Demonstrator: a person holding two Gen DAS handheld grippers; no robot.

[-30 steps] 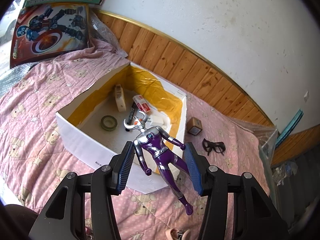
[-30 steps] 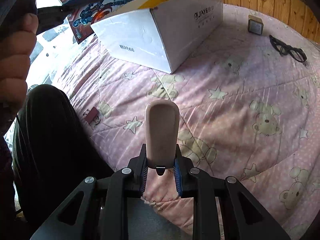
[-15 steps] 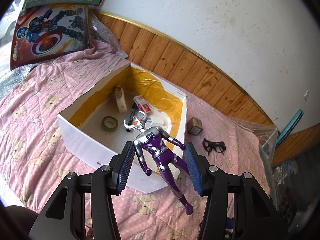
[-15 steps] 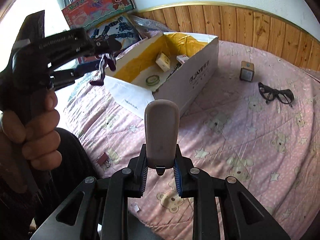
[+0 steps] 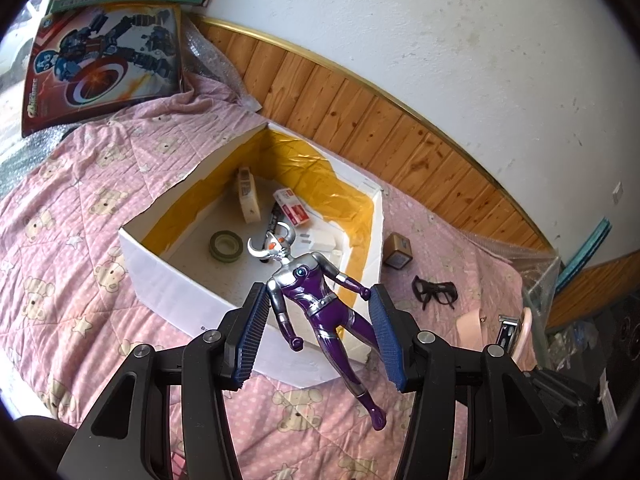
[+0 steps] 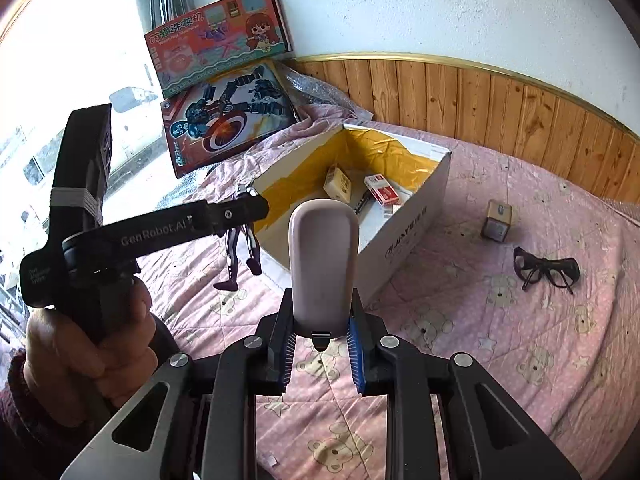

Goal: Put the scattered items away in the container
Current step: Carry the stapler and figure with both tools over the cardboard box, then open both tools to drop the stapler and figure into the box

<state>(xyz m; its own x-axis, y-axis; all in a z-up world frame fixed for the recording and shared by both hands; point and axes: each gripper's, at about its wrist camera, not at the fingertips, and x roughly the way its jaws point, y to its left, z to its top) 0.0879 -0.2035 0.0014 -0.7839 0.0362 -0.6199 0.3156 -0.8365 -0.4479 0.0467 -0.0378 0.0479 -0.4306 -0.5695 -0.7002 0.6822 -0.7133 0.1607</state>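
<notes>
A purple and silver action figure hangs between the pads of my left gripper, which is shut on it above the near rim of the white box with a yellow lining. The right wrist view shows the figure dangling from the left gripper by the box. My right gripper is shut on a pinkish stapler and holds it upright above the quilt, short of the box. The box holds a tape roll, a red and white packet and a cream carton.
Black glasses and a small brown cube lie on the pink quilt right of the box. Two toy boxes lean at the back left. A wood-panelled wall runs behind the bed.
My right gripper has risen and tilted up with the stapler, bringing the box's inside and the left gripper into its view. The left gripper has barely shifted.
</notes>
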